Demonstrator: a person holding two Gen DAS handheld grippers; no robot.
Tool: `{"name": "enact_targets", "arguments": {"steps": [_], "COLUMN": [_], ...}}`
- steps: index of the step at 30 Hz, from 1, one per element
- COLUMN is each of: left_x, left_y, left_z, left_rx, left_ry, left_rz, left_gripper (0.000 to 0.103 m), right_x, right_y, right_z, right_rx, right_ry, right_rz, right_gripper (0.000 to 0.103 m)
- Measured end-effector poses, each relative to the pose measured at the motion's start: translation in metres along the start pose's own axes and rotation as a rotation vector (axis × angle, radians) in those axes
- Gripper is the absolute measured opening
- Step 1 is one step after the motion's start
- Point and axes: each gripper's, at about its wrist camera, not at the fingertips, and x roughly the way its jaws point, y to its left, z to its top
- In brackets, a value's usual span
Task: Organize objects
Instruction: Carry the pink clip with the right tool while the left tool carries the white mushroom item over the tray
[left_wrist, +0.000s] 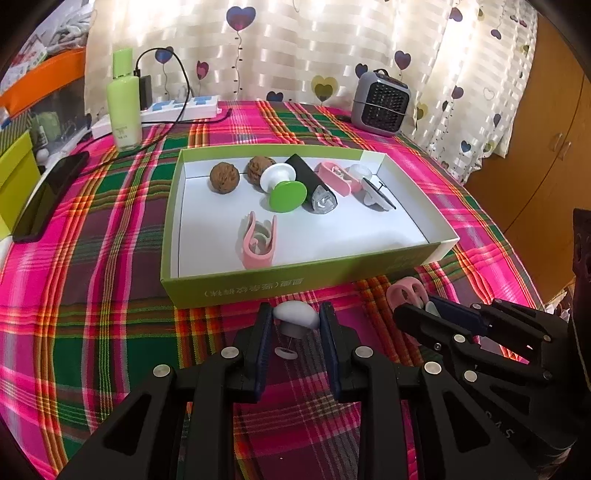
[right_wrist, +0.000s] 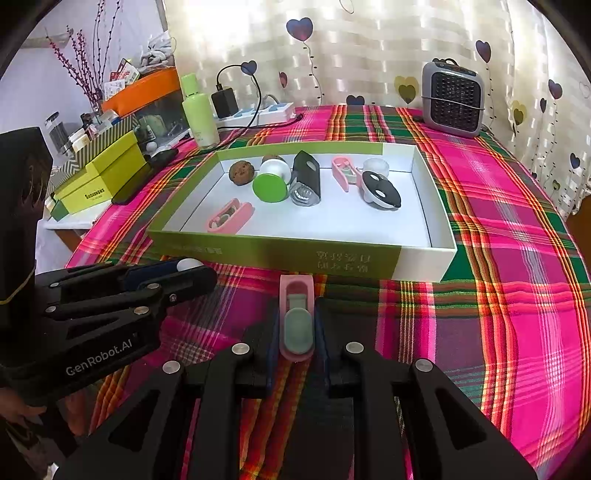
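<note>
Both hands are loaded and poised just short of the green-and-white box (left_wrist: 295, 284), so the step in hand looks like carrying the last loose pieces in. The left gripper (left_wrist: 295, 323) is clamped on a small white suction hook (left_wrist: 297, 314), its dome pinched between the two pads with the wire hook dangling beneath, above the plaid tablecloth (left_wrist: 92, 258). The right gripper (right_wrist: 296, 325) is closed tight on a pink clip (right_wrist: 296, 317) with a grey-green insert, held lengthwise between the pads and pointing at twelve o'clock toward the box's near wall. In the left wrist view the right gripper sits at about three o'clock from the left one, close beside it. Inside the box, along the far wall, lie two walnuts (left_wrist: 224, 177), a green-and-white suction cup (left_wrist: 284, 190), a black bike light (left_wrist: 314, 184), another pink clip (left_wrist: 338, 175) and a black-and-white hook (left_wrist: 376, 190); a third pink clip (left_wrist: 256, 240) rests nearer, at seven o'clock from the suction cup. The next move probably calls for lifting each piece over the near wall and releasing onto bare white floor at the box's near right, keeping the two grippers from bumping.
</note>
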Motion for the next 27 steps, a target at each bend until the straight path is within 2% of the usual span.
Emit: {"name": "enact_targets", "arguments": {"steps": [27], "left_x": [-0.022], "left_y": [-0.005], "left_z": [0.011], "left_rx": [-0.006], "left_ry": [-0.070], "left_rz": [0.014], "left_gripper": [0.024], "right_x": [-0.019], "right_y": [0.008], "right_z": [0.015], "right_rx": [-0.040], "right_ry": [-0.049], "right_rz": [0.003], "right_gripper": [0.018]}}
